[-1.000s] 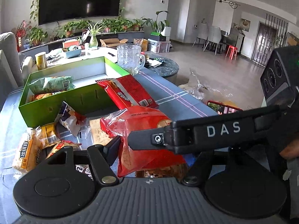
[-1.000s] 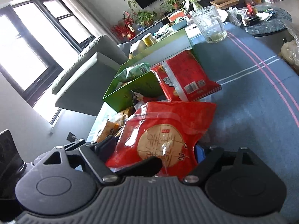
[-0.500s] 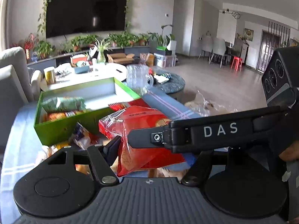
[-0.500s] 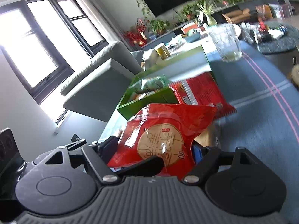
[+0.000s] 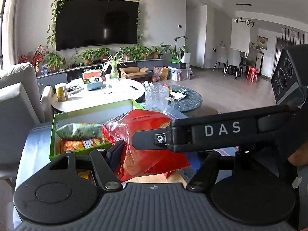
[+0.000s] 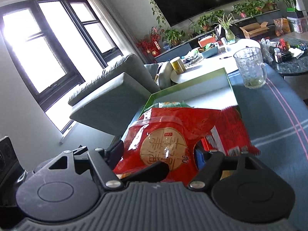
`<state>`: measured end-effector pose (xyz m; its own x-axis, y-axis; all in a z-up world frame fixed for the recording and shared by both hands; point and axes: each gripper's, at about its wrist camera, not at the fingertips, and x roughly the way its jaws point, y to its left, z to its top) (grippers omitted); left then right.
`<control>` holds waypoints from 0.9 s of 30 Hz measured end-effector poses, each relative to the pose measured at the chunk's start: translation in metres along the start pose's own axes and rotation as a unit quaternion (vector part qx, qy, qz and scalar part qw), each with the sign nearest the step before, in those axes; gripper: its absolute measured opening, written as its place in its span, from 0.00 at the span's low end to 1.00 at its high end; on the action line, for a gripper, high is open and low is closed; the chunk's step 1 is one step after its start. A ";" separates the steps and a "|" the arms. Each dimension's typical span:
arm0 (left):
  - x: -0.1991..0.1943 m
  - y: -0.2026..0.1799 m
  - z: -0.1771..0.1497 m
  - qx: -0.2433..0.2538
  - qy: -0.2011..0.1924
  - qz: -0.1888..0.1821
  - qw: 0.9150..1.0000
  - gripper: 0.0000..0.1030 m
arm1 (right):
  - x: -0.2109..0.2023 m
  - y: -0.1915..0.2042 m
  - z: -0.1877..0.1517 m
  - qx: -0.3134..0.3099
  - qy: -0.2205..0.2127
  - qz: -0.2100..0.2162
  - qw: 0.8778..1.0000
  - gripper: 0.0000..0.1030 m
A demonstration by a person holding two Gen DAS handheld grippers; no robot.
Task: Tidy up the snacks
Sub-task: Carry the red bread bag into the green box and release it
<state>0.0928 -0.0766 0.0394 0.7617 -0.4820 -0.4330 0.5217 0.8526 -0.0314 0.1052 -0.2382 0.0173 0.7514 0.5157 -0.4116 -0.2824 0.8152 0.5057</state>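
Since the earlier frame the red snack bag has come up off the blue tablecloth and both cameras now tilt higher, showing more wall and television than table

Left wrist view: the bag fills the lower middle, held above the clutter. The left gripper holds it: its left finger presses the bag's crinkled edge, though the other finger is hidden behind the right tool, so the far contact is not visible. The right tool's arm marked DAS crosses the frame from the right, its tip lying over the bag. Behind, at middle left, the green box stands open with a pale green packet and an orange packet inside, probably the bag's destination. A glass mug stands beyond the box's far corner

Right wrist view: the right gripper is clamped narrow on the same bag, low centre, one dark finger against its left side. Two holds likely keep the floppy bag level. A second red packet lies to the right, beside the box, with the mug at upper right
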 end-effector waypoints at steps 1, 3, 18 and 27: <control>0.003 0.003 0.003 -0.002 -0.002 0.000 1.000 0.62 | 0.002 0.000 0.003 0.000 -0.001 0.000 1.000 0.58; 0.009 0.009 0.009 -0.005 -0.006 0.000 1.000 0.62 | 0.007 0.000 0.011 0.000 -0.004 0.000 1.000 0.58; 0.058 0.040 0.044 -0.018 -0.025 0.012 0.999 0.63 | 0.049 -0.013 0.058 0.001 -0.014 0.002 1.000 0.58; 0.092 0.053 0.042 -0.029 -0.002 0.015 0.999 0.63 | 0.077 -0.030 0.067 0.013 0.002 -0.001 1.000 0.58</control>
<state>0.2069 -0.0845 0.0356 0.7779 -0.4568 -0.4316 0.4756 0.8768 -0.0707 0.2113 -0.2410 0.0210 0.7501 0.5144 -0.4156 -0.2651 0.8096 0.5237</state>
